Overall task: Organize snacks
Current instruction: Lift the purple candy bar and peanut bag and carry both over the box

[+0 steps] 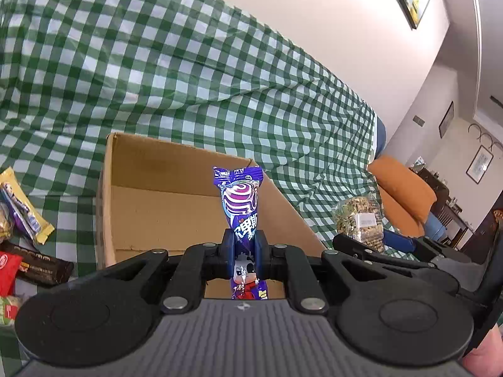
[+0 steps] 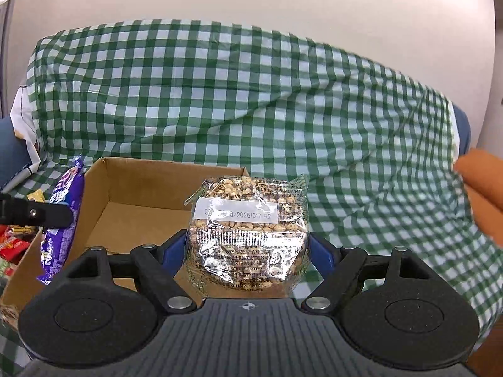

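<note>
My left gripper (image 1: 244,242) is shut on a purple candy packet (image 1: 240,198) and holds it upright above the near edge of an open cardboard box (image 1: 151,207). My right gripper (image 2: 246,245) is shut on a clear bag of nut snack (image 2: 248,220), held over the box's (image 2: 132,216) right side. The nut bag (image 1: 361,223) and right gripper show at the right of the left wrist view. The purple packet (image 2: 63,216) and a left gripper finger show at the left of the right wrist view. The box floor looks bare.
The box sits on a sofa under a green-checked cloth (image 1: 188,78). A pile of loose snacks (image 1: 22,220) lies left of the box, and it also shows in the right wrist view (image 2: 15,242). An orange cushion (image 1: 405,194) lies to the right.
</note>
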